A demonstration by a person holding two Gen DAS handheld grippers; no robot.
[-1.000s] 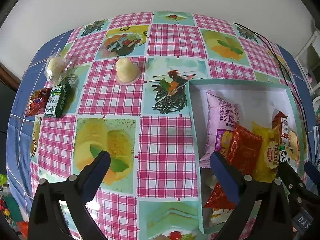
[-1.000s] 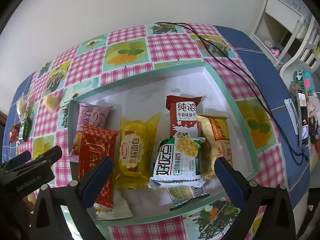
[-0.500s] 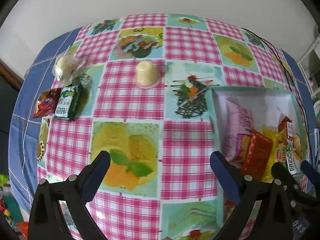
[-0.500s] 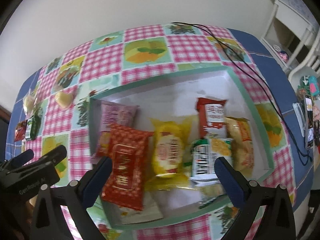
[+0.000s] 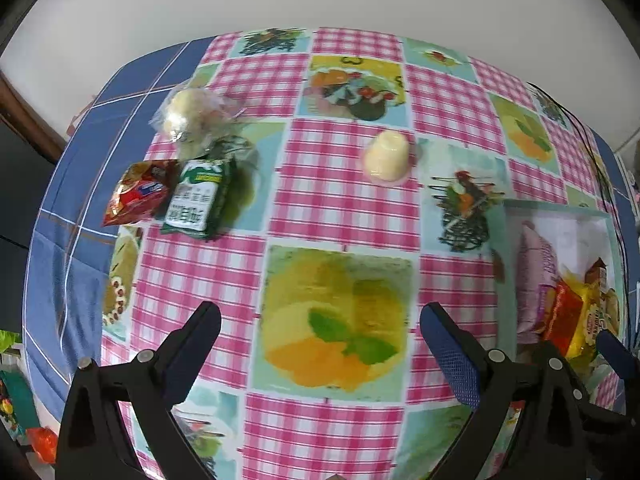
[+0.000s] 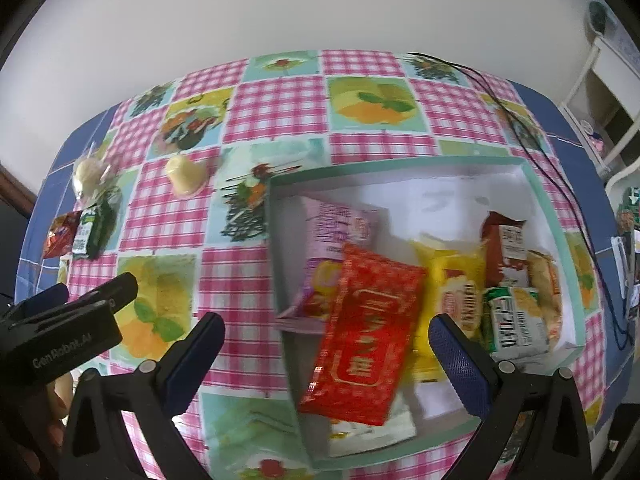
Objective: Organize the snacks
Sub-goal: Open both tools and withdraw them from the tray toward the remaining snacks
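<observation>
Snacks: jelly cup [image 5: 386, 156], green packet [image 5: 197, 199], red packet [image 5: 138, 193] lay on table [image 5: 336, 208], well ahead of left gripper [image 5: 320, 340], wide open, empty. Box [image 6: 554, 216] held red pouch [image 6: 366, 338], yellow pack [image 6: 456, 284]. Right gripper [image 6: 326, 350] wide open, empty.

Left wrist: above the table [image 5: 336, 208], looking forward and down along its open fingers; box [image 5: 500, 240] at right edge.
Right wrist: above the box [image 6: 560, 240], angled down, nearer it.
Shared: box, jelly cup [image 5: 386, 156] [image 6: 185, 174], packets at left.
</observation>
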